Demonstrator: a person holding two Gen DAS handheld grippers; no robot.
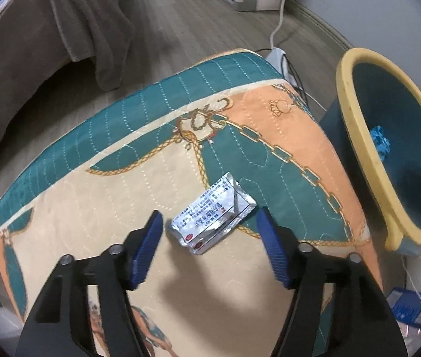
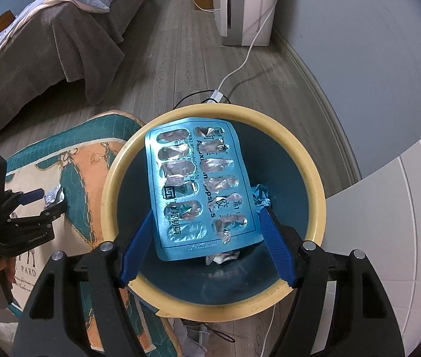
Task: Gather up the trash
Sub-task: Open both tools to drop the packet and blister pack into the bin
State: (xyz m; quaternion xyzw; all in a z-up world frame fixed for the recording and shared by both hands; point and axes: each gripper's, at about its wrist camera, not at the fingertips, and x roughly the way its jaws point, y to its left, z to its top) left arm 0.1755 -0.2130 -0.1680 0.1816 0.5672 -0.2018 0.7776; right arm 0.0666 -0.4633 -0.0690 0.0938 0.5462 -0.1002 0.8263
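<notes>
Two grippers: one item of trash each, both beside the bin.
Left gripper (image 1: 209, 223): released, jaws spread, pointing steeply down over a crumpled silver foil sachet (image 1: 212, 214); pads not touching it.
Sachet position: flat on the quilted teal, cream and orange patterned surface (image 1: 151, 154), between the blue fingertips (image 1: 151, 232), near the bin.
Sachet appearance: rectangular, printed with small dark and red text, one end torn and folded; thin and likely slippery.
Step in hand (judged): lower squarely, straddle the short width, close on the thicker folded edge so the foil does not slide out.
Right gripper (image 2: 206, 217): grasping a blue used blister pack (image 2: 198, 190) by its long edges, above the round yellow-rimmed teal bin (image 2: 308, 175).
Blister pack: foil pockets burst open.
Bin contents: crumpled blue scrap (image 2: 262, 195), some white paper.
</notes>
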